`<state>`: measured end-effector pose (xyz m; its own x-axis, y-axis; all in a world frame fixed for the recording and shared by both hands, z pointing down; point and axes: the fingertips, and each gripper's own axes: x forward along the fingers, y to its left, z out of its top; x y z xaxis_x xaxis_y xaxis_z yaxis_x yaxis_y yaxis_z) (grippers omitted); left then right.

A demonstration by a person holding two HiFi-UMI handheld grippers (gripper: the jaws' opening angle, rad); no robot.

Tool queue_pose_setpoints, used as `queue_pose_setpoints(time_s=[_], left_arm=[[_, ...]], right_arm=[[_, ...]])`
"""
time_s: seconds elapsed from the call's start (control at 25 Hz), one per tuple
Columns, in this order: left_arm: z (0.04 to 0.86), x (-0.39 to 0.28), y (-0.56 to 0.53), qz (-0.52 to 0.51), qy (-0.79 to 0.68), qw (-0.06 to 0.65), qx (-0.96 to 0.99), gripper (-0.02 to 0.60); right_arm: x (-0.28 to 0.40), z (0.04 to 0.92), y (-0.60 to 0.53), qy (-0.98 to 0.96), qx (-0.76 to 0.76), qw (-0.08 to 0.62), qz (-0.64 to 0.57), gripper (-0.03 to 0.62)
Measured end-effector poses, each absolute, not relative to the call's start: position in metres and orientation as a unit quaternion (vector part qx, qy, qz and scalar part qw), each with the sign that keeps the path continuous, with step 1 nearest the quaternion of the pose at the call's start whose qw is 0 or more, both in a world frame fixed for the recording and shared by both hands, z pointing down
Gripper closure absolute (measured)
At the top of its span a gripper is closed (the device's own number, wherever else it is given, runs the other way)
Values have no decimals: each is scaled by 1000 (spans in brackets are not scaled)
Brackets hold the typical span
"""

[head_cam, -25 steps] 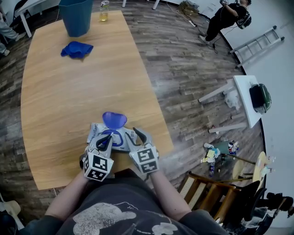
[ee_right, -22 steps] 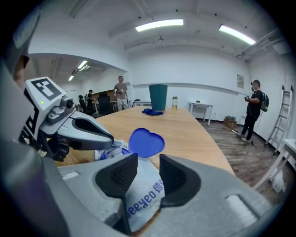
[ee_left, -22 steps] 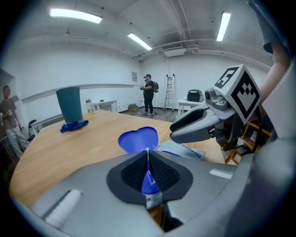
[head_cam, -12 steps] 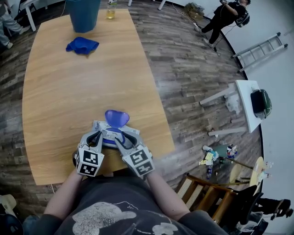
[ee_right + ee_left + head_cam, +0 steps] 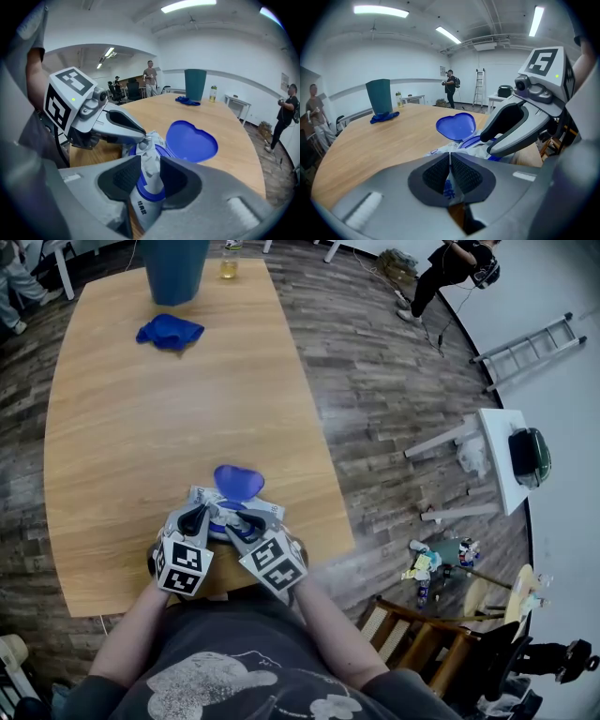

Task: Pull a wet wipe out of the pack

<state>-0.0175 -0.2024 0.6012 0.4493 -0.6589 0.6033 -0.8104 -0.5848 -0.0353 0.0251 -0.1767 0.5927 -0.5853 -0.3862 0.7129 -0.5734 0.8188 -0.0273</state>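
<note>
- Both tongs work on the pack of wipes, which lies on the wooden table at its 6 o'clock edge, right in front of the person.
- At the pack's 8 o'clock, the left tongs have their jaws pressed together on a thin fold of the pack's white printed film.
- At the pack's 5 o'clock, the right tongs have a narrow gap between their jaws, which have just been closing. A crumpled white wet wipe rises from the pack's blue-ringed opening and fills that gap, with a pad against each side.
- A blue heart-shaped lid stands flipped open at the pack's 12 o'clock.
- At the table's far end, a crumpled blue cloth lies at 11 o'clock. A teal bin stands just beyond it, and a bottle of yellowish liquid is at 12 o'clock.
- Past the table, at 2 o'clock, another person stands on the plank floor, and a ladder lies well apart from them.
</note>
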Motion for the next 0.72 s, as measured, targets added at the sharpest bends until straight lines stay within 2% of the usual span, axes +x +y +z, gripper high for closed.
queue_pose_setpoints(time_s=[0.48, 0.72], left_arm=[[606, -22, -194, 297, -438, 146, 836, 554], [607, -24, -194, 300, -436, 143, 836, 555]], right_arm=[[24, 611, -180, -858, 264, 421, 129, 494], [22, 615, -181, -851, 290, 426, 104, 569]])
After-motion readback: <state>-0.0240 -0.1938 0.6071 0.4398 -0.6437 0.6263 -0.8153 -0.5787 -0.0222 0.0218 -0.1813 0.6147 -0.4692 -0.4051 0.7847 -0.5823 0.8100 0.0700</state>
